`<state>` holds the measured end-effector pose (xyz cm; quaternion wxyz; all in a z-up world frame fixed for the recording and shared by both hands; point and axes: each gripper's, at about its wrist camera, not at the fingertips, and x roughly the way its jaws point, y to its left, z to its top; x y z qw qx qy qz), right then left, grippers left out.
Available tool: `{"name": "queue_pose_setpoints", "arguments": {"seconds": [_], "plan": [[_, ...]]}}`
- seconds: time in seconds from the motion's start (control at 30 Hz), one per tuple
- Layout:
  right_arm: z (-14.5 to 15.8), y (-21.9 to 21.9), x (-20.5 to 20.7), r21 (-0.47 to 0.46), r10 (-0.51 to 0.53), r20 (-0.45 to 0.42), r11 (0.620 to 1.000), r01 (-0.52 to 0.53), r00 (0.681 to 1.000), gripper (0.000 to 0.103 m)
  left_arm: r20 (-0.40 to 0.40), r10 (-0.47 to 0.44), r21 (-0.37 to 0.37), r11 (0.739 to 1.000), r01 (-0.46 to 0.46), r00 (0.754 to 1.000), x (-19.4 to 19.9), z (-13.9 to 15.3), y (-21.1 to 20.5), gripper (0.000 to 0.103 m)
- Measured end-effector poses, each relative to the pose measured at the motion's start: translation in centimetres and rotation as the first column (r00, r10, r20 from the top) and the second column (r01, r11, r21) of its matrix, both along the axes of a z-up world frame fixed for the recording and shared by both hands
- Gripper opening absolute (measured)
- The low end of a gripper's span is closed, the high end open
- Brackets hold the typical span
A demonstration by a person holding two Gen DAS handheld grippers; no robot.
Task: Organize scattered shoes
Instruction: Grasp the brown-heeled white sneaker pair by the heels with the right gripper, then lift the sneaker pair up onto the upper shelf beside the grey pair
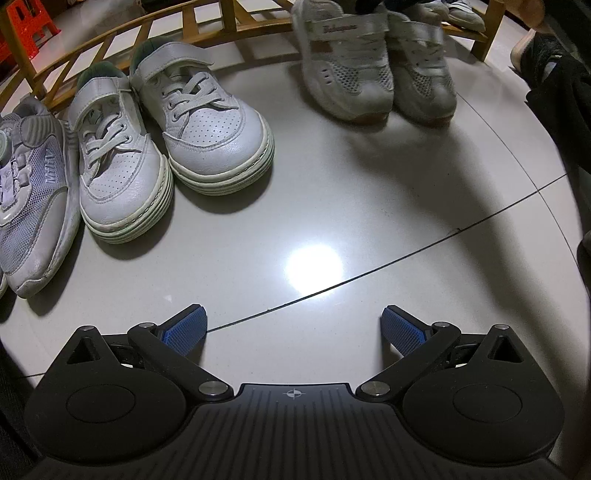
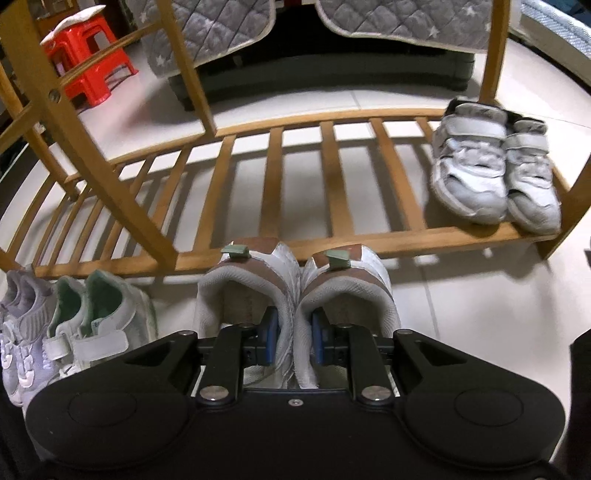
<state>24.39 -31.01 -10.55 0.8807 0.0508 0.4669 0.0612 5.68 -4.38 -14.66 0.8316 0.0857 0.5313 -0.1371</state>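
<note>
In the left wrist view our left gripper (image 1: 294, 328) sits at the bottom of the frame with its blue-padded fingers (image 1: 186, 329) spread wide and nothing between them, over the glossy pale tiled floor (image 1: 332, 206). At centre left of that frame a pair of white leather lace-up sneakers with green-trimmed ribbed soles (image 1: 166, 147) stands side by side on the floor, toes toward us. Just beside them, at the left edge, lies a grey mesh sneaker (image 1: 33, 199). At the top centre-right we see a pair of white mesh strap sneakers (image 1: 373, 74), slightly blurred; whether their soles touch the floor we cannot tell.

In the right wrist view our right gripper (image 2: 294, 338) is clamped on that same white mesh pair (image 2: 295, 295) at the lower centre: one pad lies inside each shoe opening, pinching the two inner collars together, heels toward us. Behind them the low slatted wooden shoe rack (image 2: 332, 243) curves across the middle of the frame. On its right end rests a pair of white and grey strap sneakers (image 2: 495, 173). At lower left the green-lined sneakers (image 2: 99, 325) and the grey mesh shoes (image 2: 22, 332) stand in front of the rack. A red plastic stool (image 2: 92, 62) stands at upper left, and a grey quilted cover with white stars (image 2: 221, 26) hangs along the top.
</note>
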Motion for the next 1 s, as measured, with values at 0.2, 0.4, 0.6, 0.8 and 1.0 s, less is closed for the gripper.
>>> {"name": "queue_pose_setpoints", "arguments": {"seconds": [0.2,0.4,0.6,0.8,1.0], "plan": [[0.5,-1.9,1.1,0.007,-0.035,0.025,0.999,0.035,0.999,0.020,0.002,0.000,-0.001,1.000,0.000,1.000,-0.4,0.0,0.9,0.102],[1.5,-2.8,2.4,-0.008,-0.055,0.044,0.998,0.056,0.998,0.020,0.003,-0.001,-0.003,1.000,0.001,1.000,-1.4,-0.1,2.0,0.103],[3.0,-4.3,3.7,0.000,-0.070,0.081,0.998,0.071,0.994,0.000,0.004,-0.001,-0.004,1.000,0.001,1.000,-1.0,-0.2,1.7,0.103],[3.8,-4.9,4.6,-0.022,-0.060,0.086,0.998,0.062,0.995,0.001,0.006,-0.002,-0.005,1.000,0.002,1.000,-2.0,-0.1,2.3,0.103],[2.9,-5.9,3.7,-0.007,-0.030,0.064,1.000,0.030,0.998,0.008,0.005,-0.002,-0.006,1.000,0.002,1.000,-2.5,0.4,3.8,0.103]]}}
